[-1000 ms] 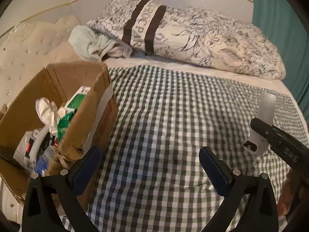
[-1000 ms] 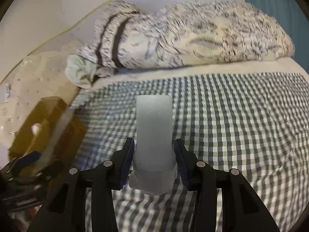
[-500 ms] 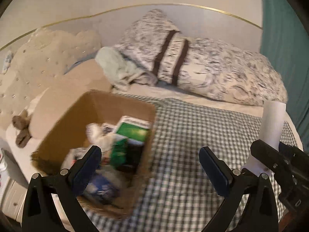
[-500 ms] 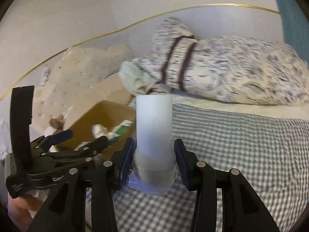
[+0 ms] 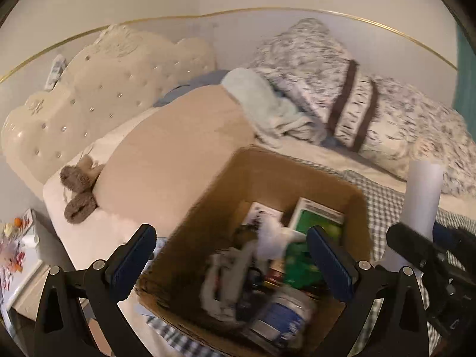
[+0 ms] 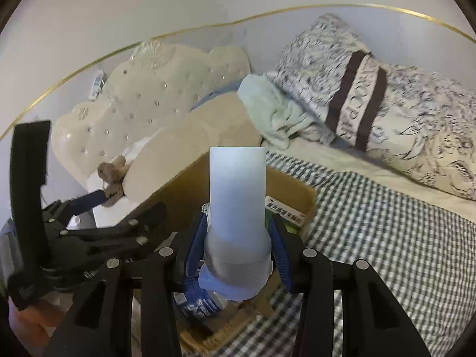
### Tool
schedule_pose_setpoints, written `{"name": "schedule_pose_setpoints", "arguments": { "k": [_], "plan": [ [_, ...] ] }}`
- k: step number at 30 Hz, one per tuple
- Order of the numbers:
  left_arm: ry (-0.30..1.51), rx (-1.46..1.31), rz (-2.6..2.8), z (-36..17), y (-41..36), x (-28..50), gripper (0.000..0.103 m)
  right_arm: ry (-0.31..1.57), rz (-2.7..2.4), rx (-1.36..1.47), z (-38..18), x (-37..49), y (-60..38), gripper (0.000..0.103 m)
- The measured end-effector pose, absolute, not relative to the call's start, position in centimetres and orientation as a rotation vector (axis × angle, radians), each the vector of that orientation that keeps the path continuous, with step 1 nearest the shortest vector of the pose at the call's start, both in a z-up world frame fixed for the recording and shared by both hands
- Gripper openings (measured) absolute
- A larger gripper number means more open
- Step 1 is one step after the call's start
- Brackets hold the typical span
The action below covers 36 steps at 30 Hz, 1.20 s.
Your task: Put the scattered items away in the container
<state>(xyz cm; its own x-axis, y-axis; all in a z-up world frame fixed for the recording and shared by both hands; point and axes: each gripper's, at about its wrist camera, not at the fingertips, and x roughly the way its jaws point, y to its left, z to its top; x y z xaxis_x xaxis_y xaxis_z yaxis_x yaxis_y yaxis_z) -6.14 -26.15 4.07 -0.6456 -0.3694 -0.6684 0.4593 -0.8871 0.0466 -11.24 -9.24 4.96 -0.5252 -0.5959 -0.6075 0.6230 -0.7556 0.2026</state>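
While the right gripper (image 6: 238, 248) clamps a white tube (image 6: 237, 190) upright above the cardboard box (image 5: 261, 166), the left gripper (image 5: 230, 255) hangs over that box, jaws apart and holding nothing; blurred clutter, perhaps cartons, fills the box.

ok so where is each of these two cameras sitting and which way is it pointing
Left wrist: on the open left gripper, looking down into the cardboard box; its blue-padded fingers show.
Right wrist: on the right gripper, facing the headboard; its fingers clamp a white bottle.
Shared: box, bottle, patterned pillow, each other's gripper.
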Motion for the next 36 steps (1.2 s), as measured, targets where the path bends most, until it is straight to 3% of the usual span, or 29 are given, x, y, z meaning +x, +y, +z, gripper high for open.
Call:
{"name": "schedule_pose_setpoints", "arguments": {
  "k": [2,4,5,6,12,15,19,28,36],
  "plan": [
    [0.205,0.971,-2.472,3.4,-27.4,-6.0,0.103,0.077,-2.263,0.897,4.0,-11.8,-10.7,0.043],
    [0.222,0.986,-2.462,2.8,-28.4,-6.3,0.103,0.087,-2.287,0.899,3.4,-12.3,-11.4,0.053],
    [0.229,0.990,-2.458,2.6,-28.7,-6.3,0.103,0.096,-2.316,0.898,3.4,-12.3,-11.5,0.075],
    [0.237,0.992,-2.459,2.4,-28.9,-6.3,0.103,0.103,-2.350,0.884,3.5,-12.3,-11.5,0.090],
    [0.224,1.000,-2.510,2.4,-27.9,-6.0,0.103,0.081,-2.515,0.769,5.4,-10.9,-9.0,0.092],
    [0.177,0.983,-2.597,3.1,-25.8,-5.5,0.103,0.042,-2.592,0.777,5.8,-9.4,-6.4,0.100],
    [0.125,0.955,-2.718,3.9,-22.2,-4.2,0.103,0.033,-2.756,0.827,5.4,-5.9,-2.2,0.103],
    [0.043,0.972,-2.836,3.6,-15.9,-1.8,0.103,-0.122,-2.971,0.941,4.0,-2.0,5.8,0.103],
    [0.042,0.983,-2.867,2.9,-13.6,-0.5,0.103,-0.097,-2.982,0.913,4.2,0.1,6.9,0.103]
  ]
}}
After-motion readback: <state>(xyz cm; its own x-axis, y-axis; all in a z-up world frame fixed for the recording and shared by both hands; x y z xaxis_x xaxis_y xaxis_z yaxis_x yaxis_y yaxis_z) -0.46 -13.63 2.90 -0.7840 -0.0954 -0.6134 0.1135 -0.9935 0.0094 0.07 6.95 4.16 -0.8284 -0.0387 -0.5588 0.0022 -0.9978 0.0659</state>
